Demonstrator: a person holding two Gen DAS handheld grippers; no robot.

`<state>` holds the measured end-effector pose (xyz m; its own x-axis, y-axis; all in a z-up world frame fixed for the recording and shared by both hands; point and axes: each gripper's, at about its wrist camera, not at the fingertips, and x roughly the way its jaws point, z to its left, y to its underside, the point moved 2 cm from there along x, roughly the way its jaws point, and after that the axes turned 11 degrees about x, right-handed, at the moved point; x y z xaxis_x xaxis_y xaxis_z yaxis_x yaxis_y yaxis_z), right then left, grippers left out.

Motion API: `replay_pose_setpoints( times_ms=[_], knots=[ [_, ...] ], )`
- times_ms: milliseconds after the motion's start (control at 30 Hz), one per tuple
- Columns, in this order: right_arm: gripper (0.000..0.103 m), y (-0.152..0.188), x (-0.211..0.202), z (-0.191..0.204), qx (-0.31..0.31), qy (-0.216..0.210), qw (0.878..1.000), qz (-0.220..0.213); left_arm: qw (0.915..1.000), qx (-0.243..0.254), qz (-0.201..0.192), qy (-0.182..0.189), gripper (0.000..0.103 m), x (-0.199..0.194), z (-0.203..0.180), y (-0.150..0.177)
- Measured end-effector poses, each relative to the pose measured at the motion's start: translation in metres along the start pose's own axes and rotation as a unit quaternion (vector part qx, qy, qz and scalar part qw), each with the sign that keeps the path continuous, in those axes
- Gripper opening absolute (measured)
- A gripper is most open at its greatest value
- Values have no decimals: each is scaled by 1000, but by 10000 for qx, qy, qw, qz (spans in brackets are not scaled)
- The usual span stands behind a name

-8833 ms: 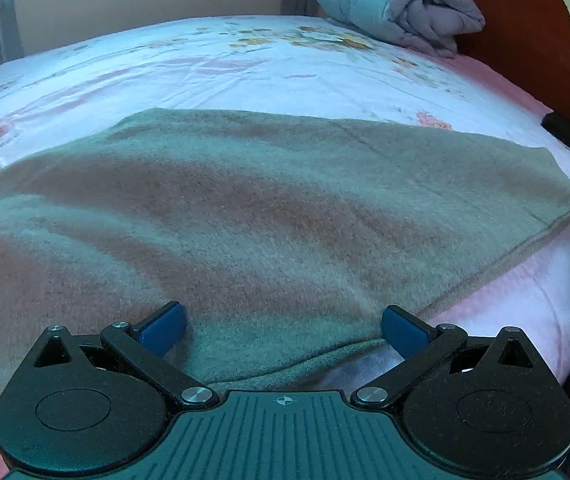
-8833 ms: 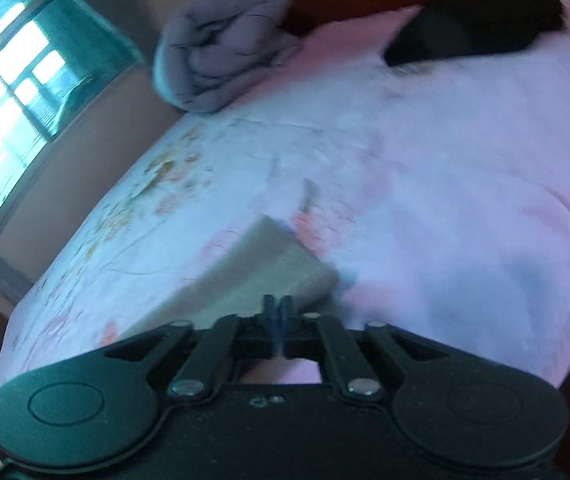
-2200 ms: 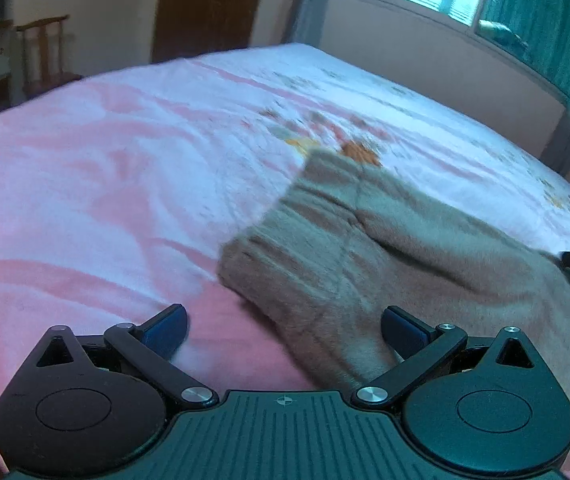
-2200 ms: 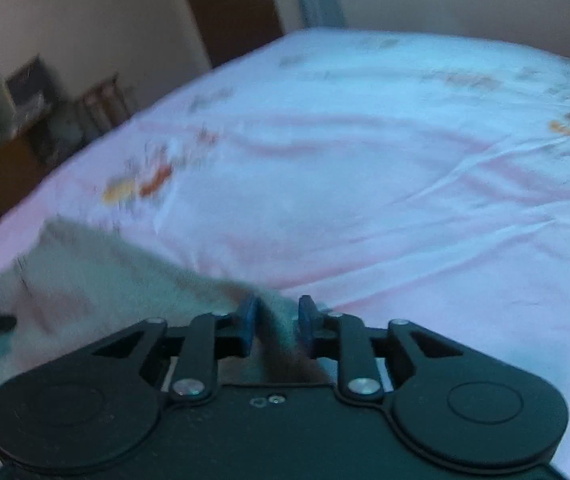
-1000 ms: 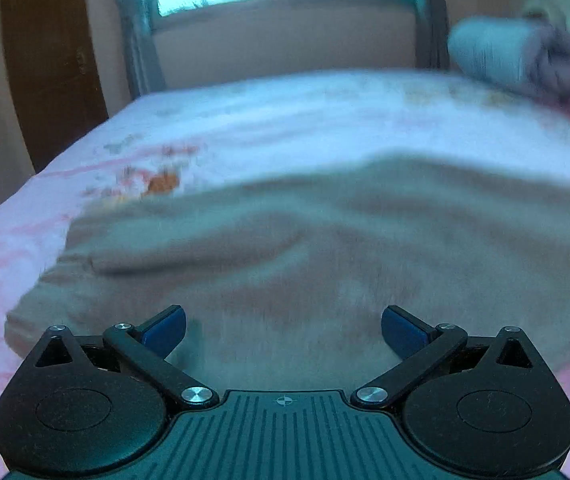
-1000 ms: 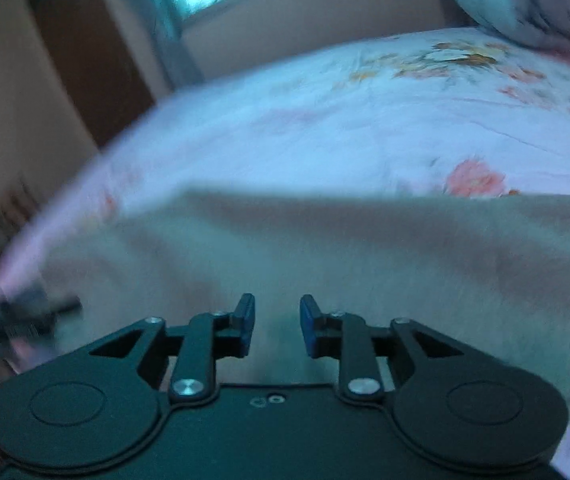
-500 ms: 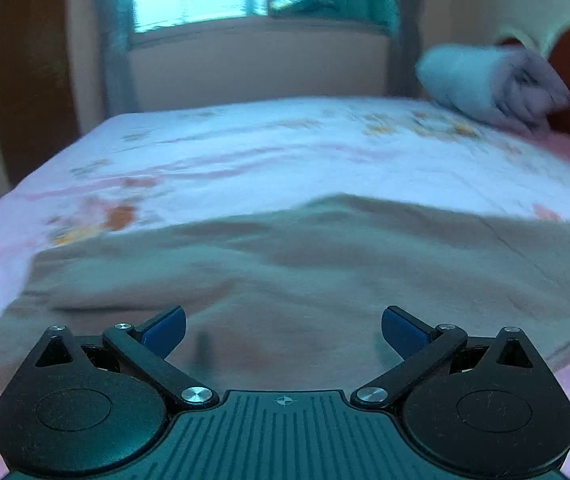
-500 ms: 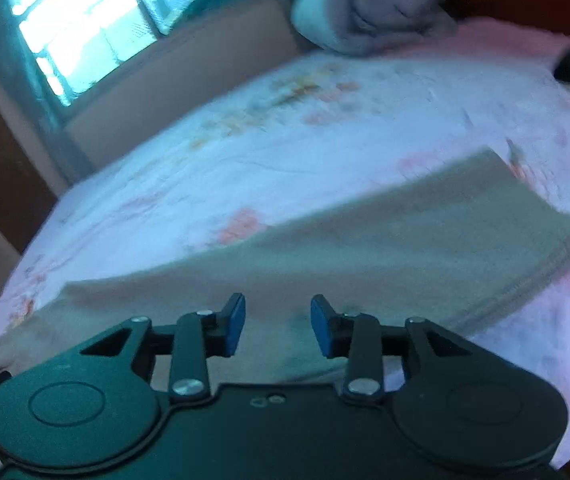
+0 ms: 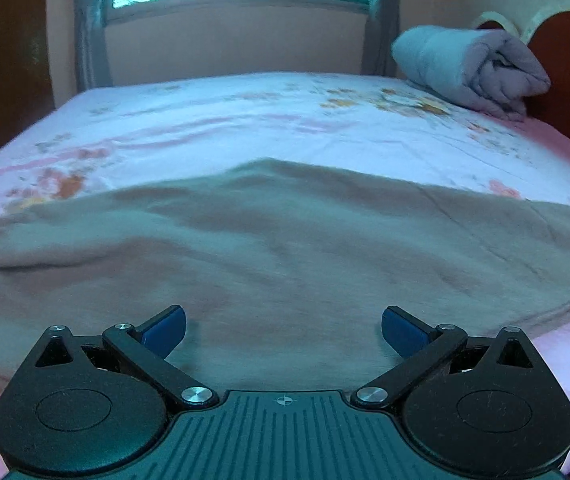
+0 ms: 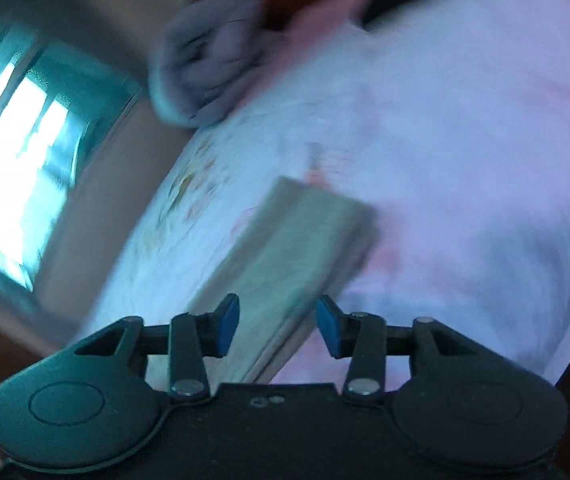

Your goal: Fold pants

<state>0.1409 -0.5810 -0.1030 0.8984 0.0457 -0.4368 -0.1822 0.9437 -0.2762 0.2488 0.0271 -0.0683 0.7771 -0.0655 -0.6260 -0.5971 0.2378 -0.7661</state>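
two grippers are seen with jaws spread and nothing held. nearest in the left wrist view, the left gripper (image 9: pixel 283 330) is poised wide open above the near edge of the pants (image 9: pixel 285 248), which are laid flat across the near part of the bed (image 9: pixel 245 120), folded lengthwise it seems. the right gripper (image 10: pixel 278 322), half a second ago only slightly parted, has been opened wider and swung toward the right end of the pants (image 10: pixel 293 240), whose layered end edge lies between its fingers; the view is blurred, so contact cannot be judged. the cloth has been released and smoothed since two seconds ago; a crosswise fold is judged to be next. farther off, a rolled quilt (image 9: pixel 473 68) rests by the headboard (image 9: pixel 565 64).
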Motion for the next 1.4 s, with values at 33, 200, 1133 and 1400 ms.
replay_pose_setpoints(
  times_ms=[33,200,1133,1400],
  knots=[
    [34,-4,1,-9,266,-51,9996,-33,10000,38,0,59,103,2,-8,0],
    [33,-11,6,-33,786,-155,9967,-166,9997,68,-168,159,103,-1,-47,-2],
    [18,-35,3,-41,1571,-428,9865,171,9997,79,127,190,103,17,-86,-7],
    [11,-26,16,-42,1608,-454,9853,368,9995,57,122,273,103,16,-80,-5]
  ],
)
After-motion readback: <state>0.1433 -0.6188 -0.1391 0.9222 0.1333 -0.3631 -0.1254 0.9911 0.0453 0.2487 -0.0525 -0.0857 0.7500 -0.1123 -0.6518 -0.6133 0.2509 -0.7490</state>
